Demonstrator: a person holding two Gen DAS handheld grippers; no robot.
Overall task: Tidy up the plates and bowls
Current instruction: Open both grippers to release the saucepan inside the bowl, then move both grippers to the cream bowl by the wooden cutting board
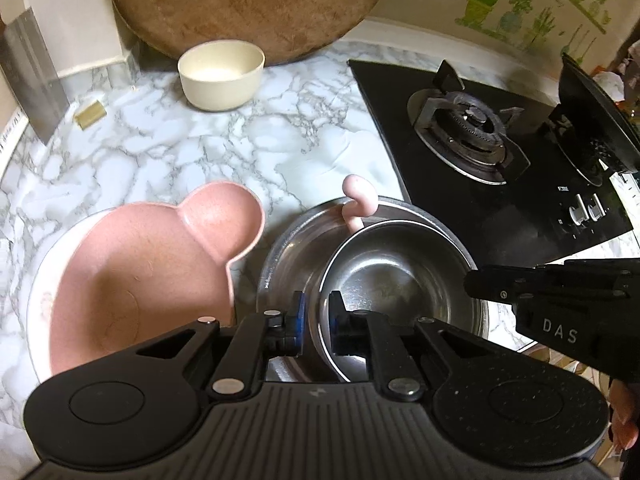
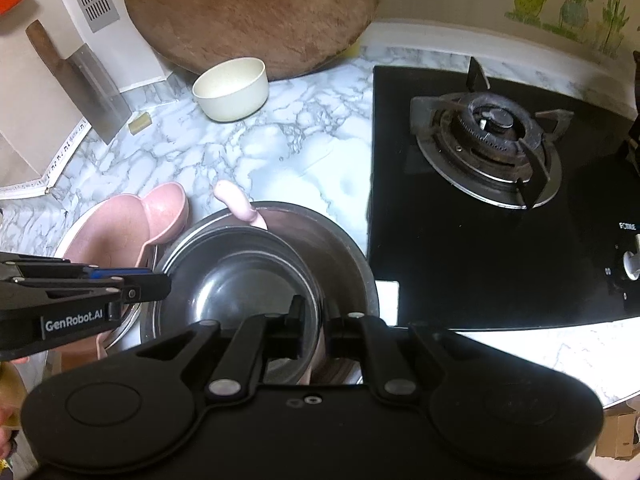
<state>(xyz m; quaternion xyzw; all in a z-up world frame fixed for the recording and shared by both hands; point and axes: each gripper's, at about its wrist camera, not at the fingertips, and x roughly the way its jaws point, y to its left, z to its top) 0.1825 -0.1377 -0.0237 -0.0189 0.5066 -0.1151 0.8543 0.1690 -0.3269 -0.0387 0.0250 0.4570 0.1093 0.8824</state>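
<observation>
- Steel small bowl (image 1: 396,276) is sitting nested in the larger steel bowl (image 1: 296,248), near-centre tabletop (image 1: 192,152).
- Left tongs (image 1: 318,312) and right tongs (image 2: 316,316) are each pinching its rim, nearly closed.
- Seating looks nearly done; next, releasing both, then fetching the cream bowl (image 1: 221,74).

Grey-veined white marble countertop (image 1: 168,148). Pink mouse-eared plastic bowl (image 1: 140,264). Cream round bowl (image 1: 221,74). Silver steel bowl (image 1: 394,264). Glossy black glass hob (image 2: 460,248). Brown round wooden board (image 2: 256,12).
</observation>
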